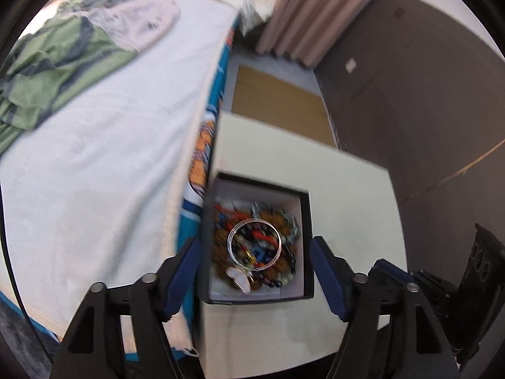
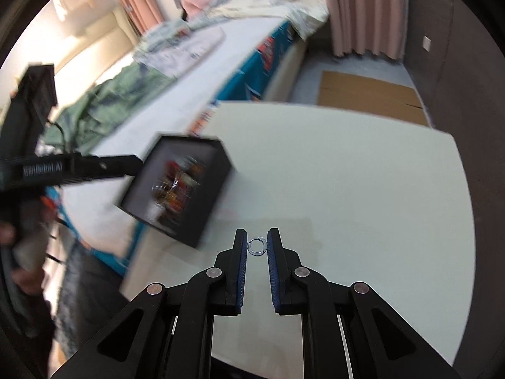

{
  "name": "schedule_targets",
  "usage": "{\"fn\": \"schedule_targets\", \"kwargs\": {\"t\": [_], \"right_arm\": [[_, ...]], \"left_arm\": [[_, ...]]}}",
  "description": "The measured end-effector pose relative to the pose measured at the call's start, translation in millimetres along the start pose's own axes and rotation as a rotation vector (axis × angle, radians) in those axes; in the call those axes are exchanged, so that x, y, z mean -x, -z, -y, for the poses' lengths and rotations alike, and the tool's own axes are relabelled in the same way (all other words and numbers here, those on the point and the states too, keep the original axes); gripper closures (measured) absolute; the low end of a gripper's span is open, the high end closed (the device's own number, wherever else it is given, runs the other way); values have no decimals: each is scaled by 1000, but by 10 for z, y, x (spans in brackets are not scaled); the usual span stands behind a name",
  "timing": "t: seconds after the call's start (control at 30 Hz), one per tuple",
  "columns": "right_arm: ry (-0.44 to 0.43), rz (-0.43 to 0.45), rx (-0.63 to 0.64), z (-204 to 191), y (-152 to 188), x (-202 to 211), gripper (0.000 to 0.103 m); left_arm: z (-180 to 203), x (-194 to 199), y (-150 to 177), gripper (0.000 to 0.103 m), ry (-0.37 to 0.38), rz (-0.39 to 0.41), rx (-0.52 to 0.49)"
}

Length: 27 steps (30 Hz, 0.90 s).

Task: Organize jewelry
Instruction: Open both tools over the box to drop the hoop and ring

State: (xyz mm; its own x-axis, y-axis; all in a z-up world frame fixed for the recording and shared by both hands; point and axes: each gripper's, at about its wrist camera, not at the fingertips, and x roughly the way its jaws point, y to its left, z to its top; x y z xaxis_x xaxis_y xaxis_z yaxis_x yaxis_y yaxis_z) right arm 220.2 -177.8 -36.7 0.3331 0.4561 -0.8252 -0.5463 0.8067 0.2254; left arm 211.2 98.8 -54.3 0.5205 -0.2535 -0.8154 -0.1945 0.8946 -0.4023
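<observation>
An open black box (image 1: 307,240) sits at the left edge of the white table (image 1: 353,195). It is full of colourful beaded jewelry (image 1: 221,246) with a clear bangle (image 1: 232,237) on top. My left gripper (image 1: 255,242) is open above it, one blue pad on each side of the box, and a gap shows at the left wall. In the right wrist view the box (image 2: 217,170) is blurred, with the left gripper's fingers (image 2: 104,165) reaching its left corner. My right gripper (image 2: 257,247) is shut on a small silver ring (image 2: 257,254), held just over the table (image 2: 363,189).
A bed with a white blanket (image 1: 104,158) and green clothing (image 1: 47,72) runs along the table's left side. Flat cardboard (image 1: 277,101) lies on the floor beyond, near pink curtains (image 1: 315,15) and a dark wall (image 1: 426,94). A person's hand (image 2: 8,233) holds the left tool.
</observation>
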Motion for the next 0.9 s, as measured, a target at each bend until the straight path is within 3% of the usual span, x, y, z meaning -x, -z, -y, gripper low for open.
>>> {"fn": "schedule_targets", "kwargs": {"t": [0.43, 0.47, 0.5, 0.57, 0.63, 0.9], "right_arm": [[-193, 70, 31, -684, -427, -72, 88], [-186, 79, 18, -705, -462, -65, 74], [-170, 85, 4, -707, -480, -62, 45], [-147, 135, -31, -679, -487, 22, 24], [-162, 141, -46, -663, -482, 65, 24], [-91, 154, -61, -588, -270, 305, 24]], "left_arm": [[-342, 418, -11, 30, -37, 71, 3], [-353, 451, -3, 30, -38, 79, -1], [-357, 477, 6, 29, -37, 87, -6], [-355, 533, 29, 22, -40, 104, -15], [-335, 579, 59, 14, -47, 132, -28], [-144, 675, 173, 8, -42, 179, -91]]}}
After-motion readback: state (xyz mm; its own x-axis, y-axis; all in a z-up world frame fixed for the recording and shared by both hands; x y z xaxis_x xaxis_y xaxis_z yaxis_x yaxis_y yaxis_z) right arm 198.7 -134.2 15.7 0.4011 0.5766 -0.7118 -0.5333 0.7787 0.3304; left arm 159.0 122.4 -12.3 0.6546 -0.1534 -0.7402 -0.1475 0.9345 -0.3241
